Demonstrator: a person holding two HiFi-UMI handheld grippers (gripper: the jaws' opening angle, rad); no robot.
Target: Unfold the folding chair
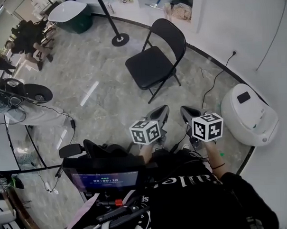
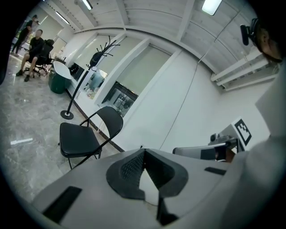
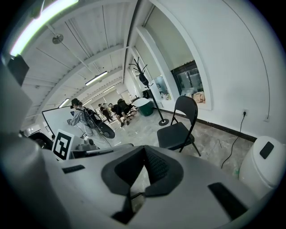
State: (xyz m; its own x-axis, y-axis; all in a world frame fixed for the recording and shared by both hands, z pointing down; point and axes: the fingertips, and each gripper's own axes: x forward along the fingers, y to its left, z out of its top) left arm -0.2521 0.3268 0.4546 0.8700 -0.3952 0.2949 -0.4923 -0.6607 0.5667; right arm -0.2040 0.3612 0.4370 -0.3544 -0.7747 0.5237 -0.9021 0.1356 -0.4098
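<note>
1. Floor (image 1: 94, 80): grey marble-look, open space. It carries the task's thing, so there is no surface involved.
2. Folding chair (image 1: 153, 64): black, standing on the floor near the curved white wall, upper centre of the head view. Seat is down and level, backrest up, legs spread. It looks fully unfolded, so I judge the task done or all but done. At most a check that it sits square is left.
3. White rounded unit (image 1: 250, 114): on the floor at the right, well apart from the chair. A black cable (image 1: 215, 80) runs between them to a wall socket.
4. Arms: both are tucked in close to the person's body at bottom centre, right forearm (image 1: 213, 157) visible. The tools point forward and somewhat down toward the chair but are well apart from it, touching nothing.
5. Left tongs (image 1: 160, 112): jaws pressed together with nothing between them. The left gripper view shows the chair off to the left.
6. Right tongs (image 1: 187, 113): also closed tight and empty. The right gripper view shows the chair ahead.
7. Marker cubes: left cube (image 1: 145, 132), right cube (image 1: 207, 127), side by side, near each other.
</note>
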